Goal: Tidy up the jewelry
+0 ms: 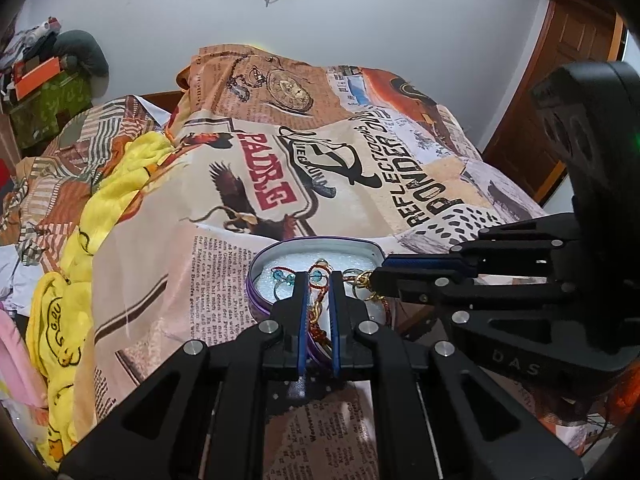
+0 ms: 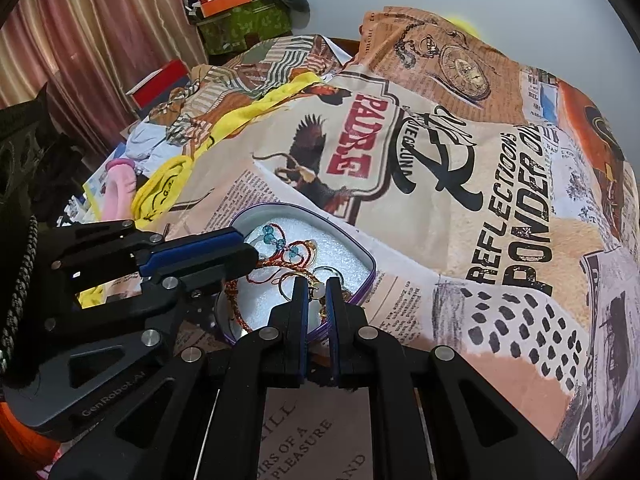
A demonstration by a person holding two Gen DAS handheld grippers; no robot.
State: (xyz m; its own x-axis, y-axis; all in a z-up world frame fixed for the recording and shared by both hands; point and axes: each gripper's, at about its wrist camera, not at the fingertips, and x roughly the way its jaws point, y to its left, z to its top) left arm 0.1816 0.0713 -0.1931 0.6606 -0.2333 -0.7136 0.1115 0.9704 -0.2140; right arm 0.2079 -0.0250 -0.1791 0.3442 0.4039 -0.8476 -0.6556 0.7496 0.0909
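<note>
A heart-shaped purple tin [image 1: 320, 242] [image 2: 304, 212] lined with white foam sits on the bed and holds tangled jewelry: blue beads [image 1: 280, 276] [image 2: 272, 236], thin rings and red thread. My left gripper [image 1: 318, 276] [image 2: 250, 254] hangs over the tin's near side, shut, with a braided red-and-gold cord bracelet [image 1: 319, 312] [image 2: 236, 300] pinched between its pads and trailing over the rim. My right gripper [image 2: 316, 282] [image 1: 376, 276] comes in beside it, shut on a gold piece with a pale bead [image 2: 318, 292], just above the tin's edge.
A printed newspaper-style bedspread [image 1: 360, 184] covers the bed. A yellow blanket [image 1: 112, 200] and a pink item [image 2: 120, 188] lie to the left. A green box under an orange one [image 2: 244, 20] stands by the curtains [image 2: 80, 40]. A brown book cover [image 2: 316, 432] lies under my right gripper.
</note>
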